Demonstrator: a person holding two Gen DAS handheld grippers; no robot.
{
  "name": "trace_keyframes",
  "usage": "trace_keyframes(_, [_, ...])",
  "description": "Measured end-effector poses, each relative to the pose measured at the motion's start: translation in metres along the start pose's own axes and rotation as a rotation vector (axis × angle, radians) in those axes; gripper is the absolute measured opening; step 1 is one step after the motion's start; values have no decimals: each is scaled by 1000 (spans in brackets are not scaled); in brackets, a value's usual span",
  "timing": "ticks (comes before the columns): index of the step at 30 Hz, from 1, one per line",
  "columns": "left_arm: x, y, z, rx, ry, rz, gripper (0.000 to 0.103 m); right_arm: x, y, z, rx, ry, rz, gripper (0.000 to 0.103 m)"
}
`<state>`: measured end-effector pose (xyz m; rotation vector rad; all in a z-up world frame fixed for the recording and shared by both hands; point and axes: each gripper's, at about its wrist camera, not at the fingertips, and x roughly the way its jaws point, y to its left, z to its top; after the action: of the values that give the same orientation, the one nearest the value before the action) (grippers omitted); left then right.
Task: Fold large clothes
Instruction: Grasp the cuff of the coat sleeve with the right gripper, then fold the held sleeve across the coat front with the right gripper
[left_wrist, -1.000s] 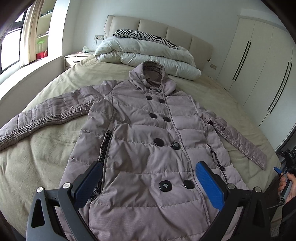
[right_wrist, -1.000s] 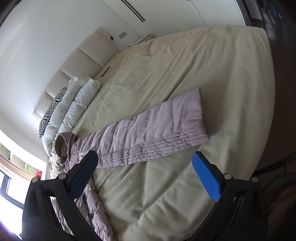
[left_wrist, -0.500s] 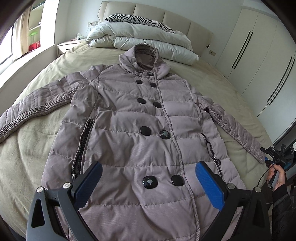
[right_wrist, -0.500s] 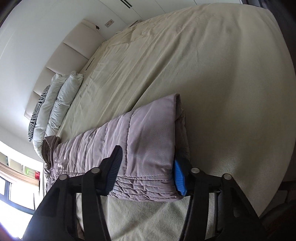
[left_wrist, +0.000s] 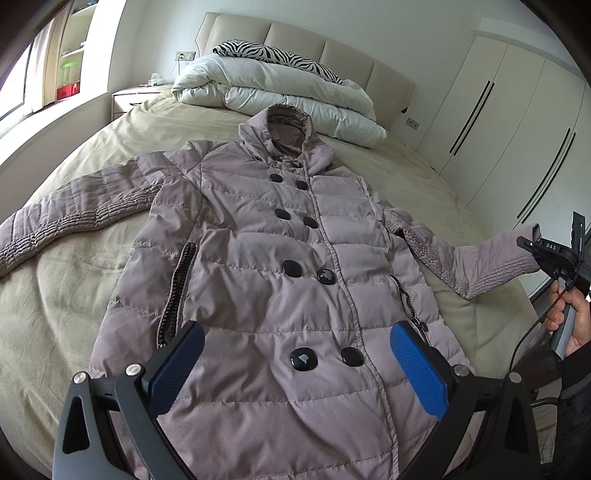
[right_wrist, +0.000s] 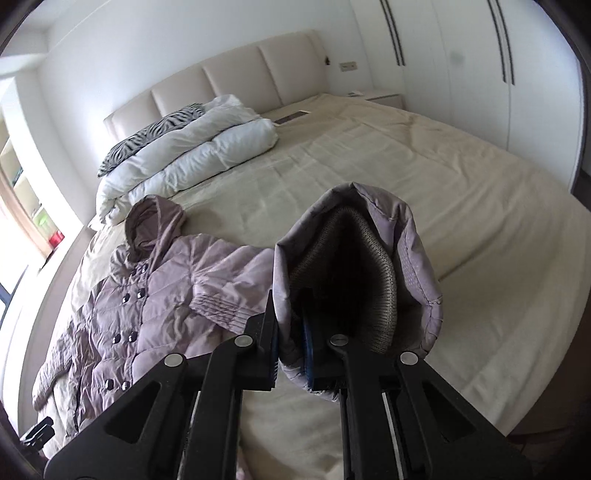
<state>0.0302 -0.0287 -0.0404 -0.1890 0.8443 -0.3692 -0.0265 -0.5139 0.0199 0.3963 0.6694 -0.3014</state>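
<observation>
A mauve quilted hooded coat (left_wrist: 295, 258) lies face up on the bed, buttons closed, its left sleeve (left_wrist: 74, 214) stretched out flat. My left gripper (left_wrist: 295, 343) hovers open over the coat's lower front with nothing between its blue pads. In the left wrist view my right gripper (left_wrist: 535, 245) holds the other sleeve's cuff (left_wrist: 495, 258) raised off the bed at the right. In the right wrist view its jaws (right_wrist: 291, 317) are closing on one wall of the cuff (right_wrist: 354, 258), whose opening gapes toward the camera. The coat body (right_wrist: 147, 295) lies to the left.
A folded white duvet (left_wrist: 280, 92) and a zebra pillow (left_wrist: 273, 55) sit against the headboard. White wardrobe doors (left_wrist: 517, 129) line the right wall; a nightstand (left_wrist: 136, 98) stands far left. The beige bed sheet (right_wrist: 443, 184) spreads wide to the right. A hand (left_wrist: 576, 317) grips the right tool.
The right gripper closed on the sleeve's cuff, lifted it off the bed and rolled upright. The left gripper stayed open over the coat's lower front.
</observation>
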Motion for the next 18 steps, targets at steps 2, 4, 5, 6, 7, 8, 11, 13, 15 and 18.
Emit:
trace_keyframes(2, [-10, 13, -1, -16, -23, 8, 103, 1, 73, 3, -107, 7, 34, 9])
trace_keyframes(4, [-19, 28, -3, -39, -43, 19, 103, 6, 141, -3, -198, 24, 71, 9])
trace_keyframes(5, [-23, 36, -3, -50, -52, 27, 103, 11, 177, -10, -241, 38, 84, 9])
trace_keyframes(6, [-27, 43, -4, -58, -59, 36, 103, 18, 211, -17, -286, 51, 92, 9])
trace_keyframes(7, [-31, 51, -6, -66, -67, 47, 103, 25, 241, -27, -322, 65, 100, 9])
trace_keyframes(8, [-34, 58, -7, -75, -71, 57, 103, 35, 269, -38, -345, 88, 111, 9])
trace_keyframes(11, [-40, 84, -13, -117, -78, 80, 103, 63, 329, -80, -399, 156, 116, 9])
trace_keyframes(13, [-41, 99, -17, -145, -74, 93, 103, 86, 351, -107, -391, 230, 148, 9])
trace_keyframes(15, [-42, 111, -21, -167, -70, 102, 103, 110, 357, -130, -357, 296, 190, 9])
trace_keyframes(18, [-42, 121, -24, -186, -67, 111, 103, 128, 360, -155, -321, 330, 217, 10])
